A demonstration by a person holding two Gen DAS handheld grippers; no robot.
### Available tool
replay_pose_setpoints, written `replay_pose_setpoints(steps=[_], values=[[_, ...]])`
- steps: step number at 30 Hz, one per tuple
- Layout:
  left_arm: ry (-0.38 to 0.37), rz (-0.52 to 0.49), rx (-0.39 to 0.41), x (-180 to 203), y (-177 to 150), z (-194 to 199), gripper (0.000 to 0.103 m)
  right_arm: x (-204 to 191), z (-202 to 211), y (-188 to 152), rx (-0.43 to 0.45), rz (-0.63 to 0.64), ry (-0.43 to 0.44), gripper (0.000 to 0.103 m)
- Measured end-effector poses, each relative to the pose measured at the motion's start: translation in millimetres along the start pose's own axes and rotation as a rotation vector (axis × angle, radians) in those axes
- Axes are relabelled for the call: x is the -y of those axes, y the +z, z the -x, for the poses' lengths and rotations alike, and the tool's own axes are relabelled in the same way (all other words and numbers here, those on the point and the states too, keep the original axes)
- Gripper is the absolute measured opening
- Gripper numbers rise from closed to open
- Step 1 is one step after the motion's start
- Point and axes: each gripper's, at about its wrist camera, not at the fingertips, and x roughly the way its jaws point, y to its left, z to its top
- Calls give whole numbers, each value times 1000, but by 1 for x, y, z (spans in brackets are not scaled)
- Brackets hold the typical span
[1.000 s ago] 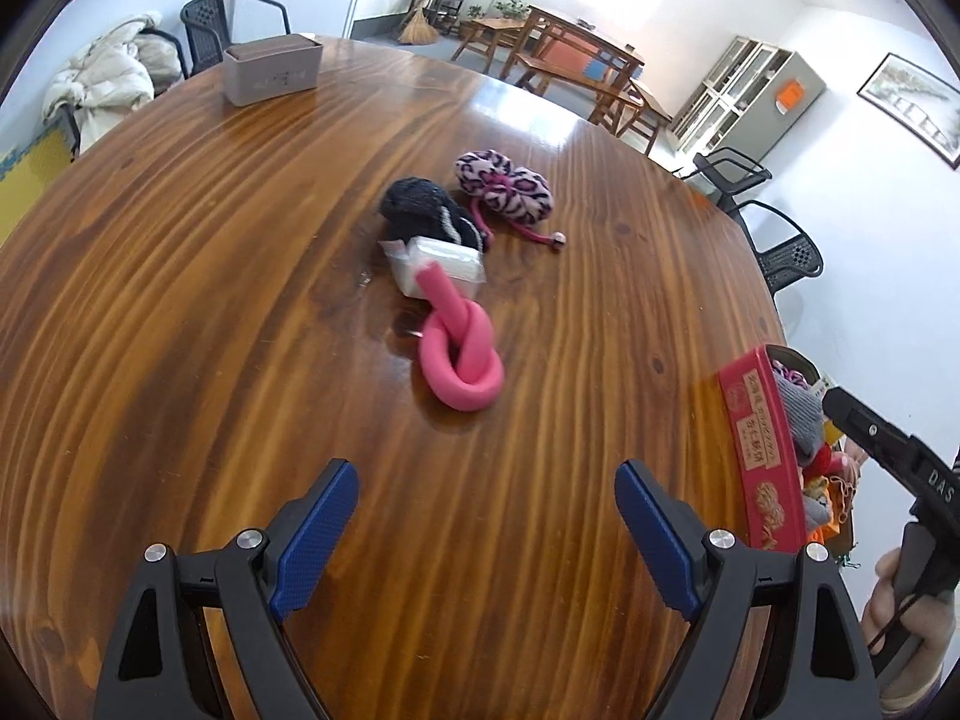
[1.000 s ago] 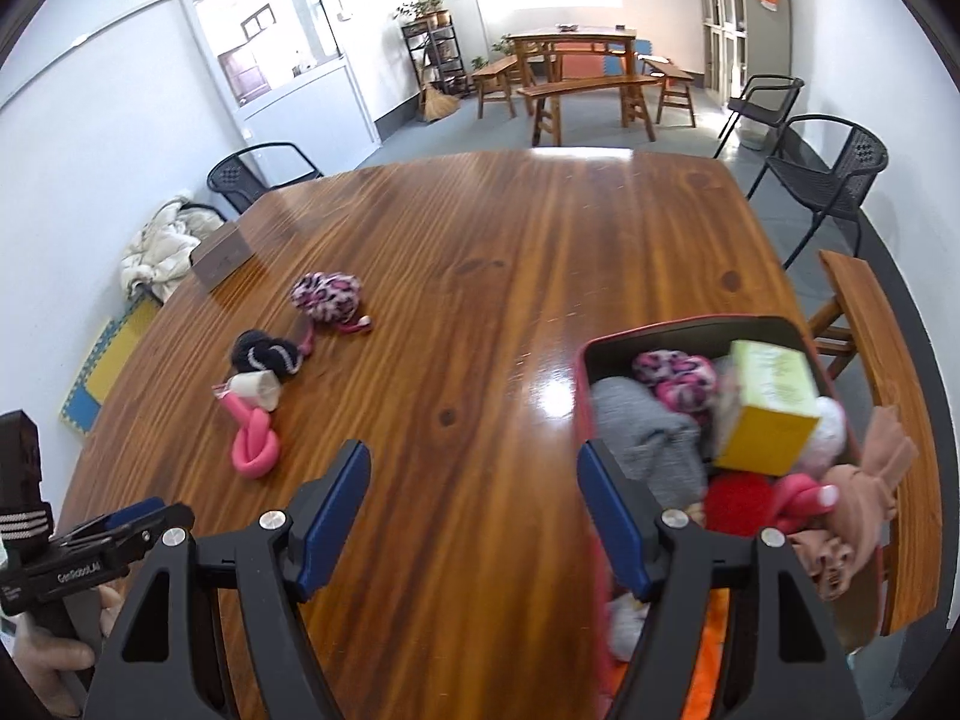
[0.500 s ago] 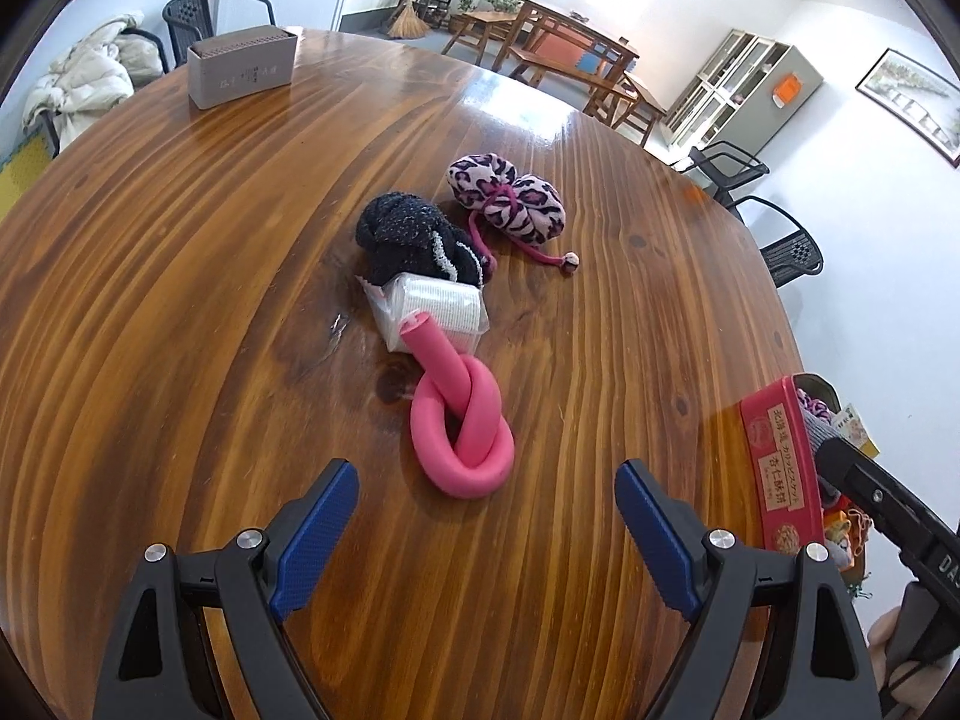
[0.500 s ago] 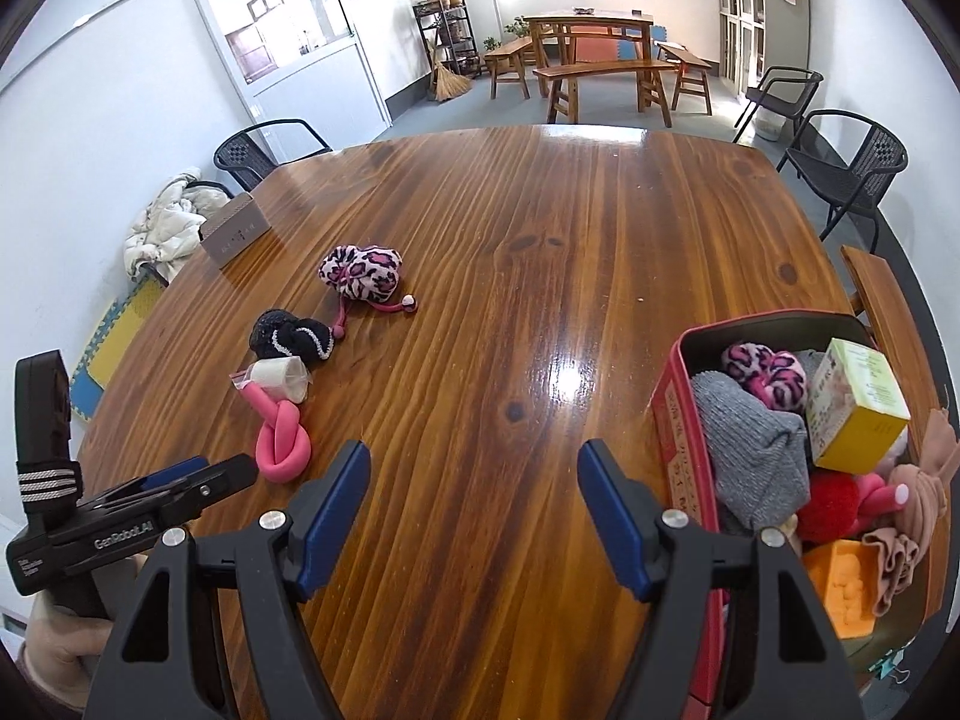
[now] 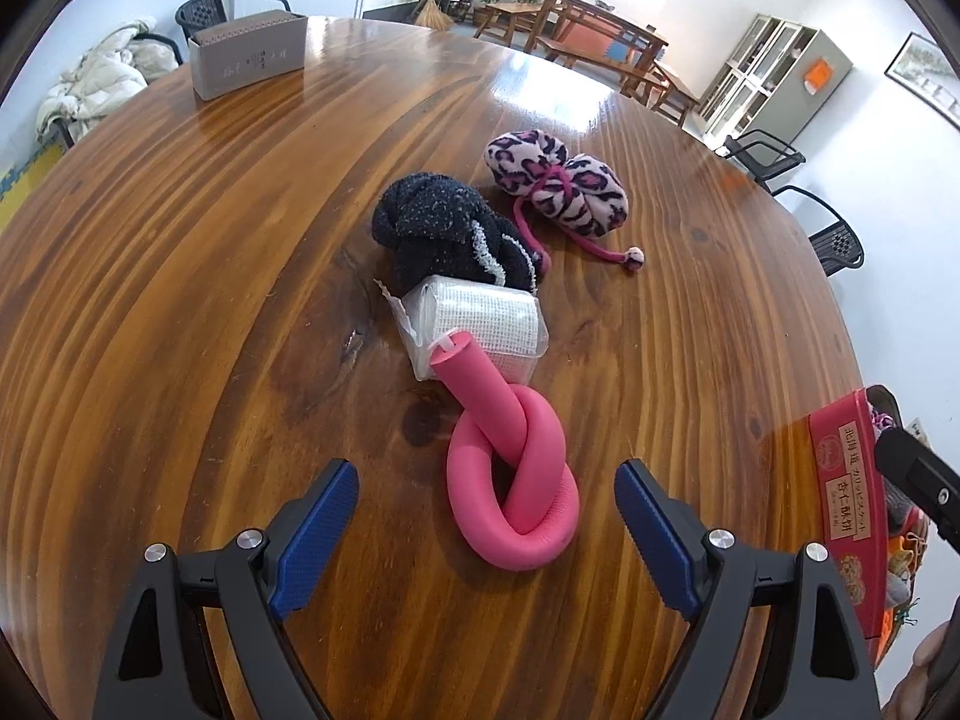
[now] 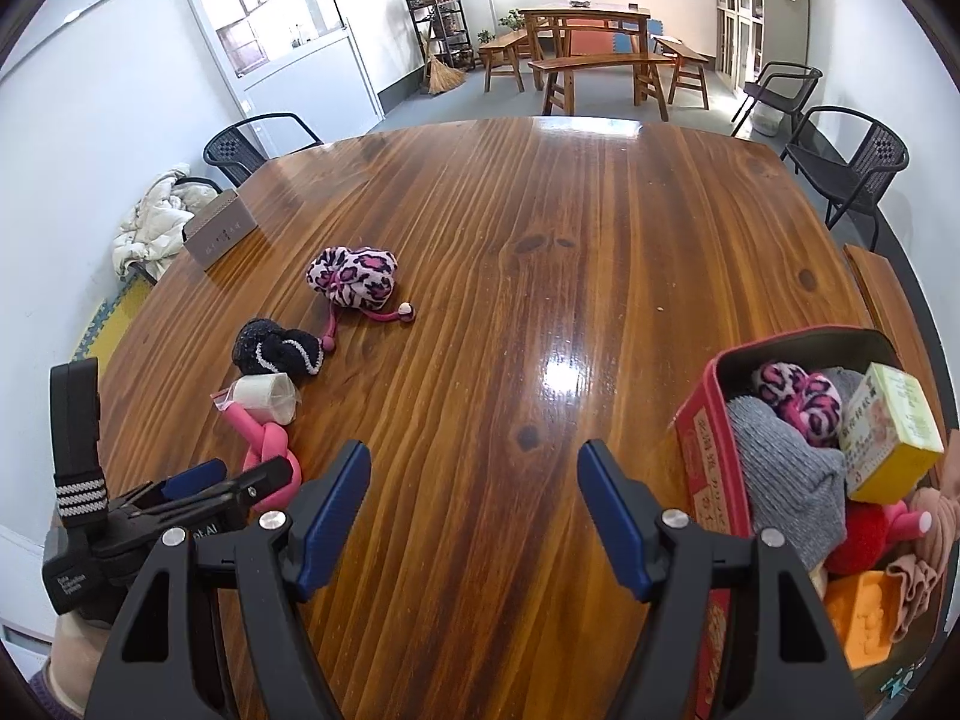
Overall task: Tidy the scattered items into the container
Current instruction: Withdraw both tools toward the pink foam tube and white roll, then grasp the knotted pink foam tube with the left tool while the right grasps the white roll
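The left tongs [image 5: 486,516] are held wide open over the worktop [image 5: 180,276], with nothing gripped. The knot [image 5: 510,474] is seen lying between the blue pads [image 5: 315,531], flat on the wood and apart from both of them. One end of the knot is rested against the packet [image 5: 480,321]. Just beyond the packet, the black sock [image 5: 444,231] is found touching it. The leopard pouch [image 5: 558,183] is placed just beside the sock, farther in, with its pink cord trailed across the wood.

The right tongs [image 6: 474,516] are likewise held wide open and empty, over bare wood near the near edge of the worktop. The tin [image 6: 699,462] is seen at the near right corner, at the edge. It is filled with a grey sock [image 6: 786,480], a second pouch [image 6: 798,399], a yellow box [image 6: 894,432], a red ball [image 6: 864,537], an orange block [image 6: 861,615] and a peach cloth [image 6: 927,540]. The four loose things are grouped toward the left side of the worktop, well apart from the tin. A brown box [image 5: 246,54] is stood near the far left edge.
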Motion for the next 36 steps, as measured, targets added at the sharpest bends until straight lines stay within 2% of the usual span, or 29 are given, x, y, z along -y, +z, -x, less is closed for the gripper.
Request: replay_pose_setpoints(steps=[1,2,5,8,12,18,25,30,35,36], values=[[5,-3,7,0,-1,0,83,-2,-1,1,-1,3,2,75],[17,-13,17,0,-1,1,68,-4,-3,3,-3,6,5,75],[-5,-23,21,-2,1,2,52,-13,-10,7,-7,21,14,75],[-15,-26,29,-7,2,8,41,-24,-17,10,-12,35,29,75],[-17,-10,51,-23,0,24,41,-42,-26,12,-21,58,56,75],[24,0,104,-54,-6,58,41,-74,-44,11,-57,79,113,75],[47,56,118,-87,-13,73,41,-124,-74,16,-107,110,181,75],[47,78,120,-99,-21,81,41,-153,-97,18,-124,156,156,75],[39,104,121,-107,-25,87,41,-167,-126,18,-155,194,52,75],[41,104,124,-107,-26,89,41,-167,-131,17,-159,194,42,67]])
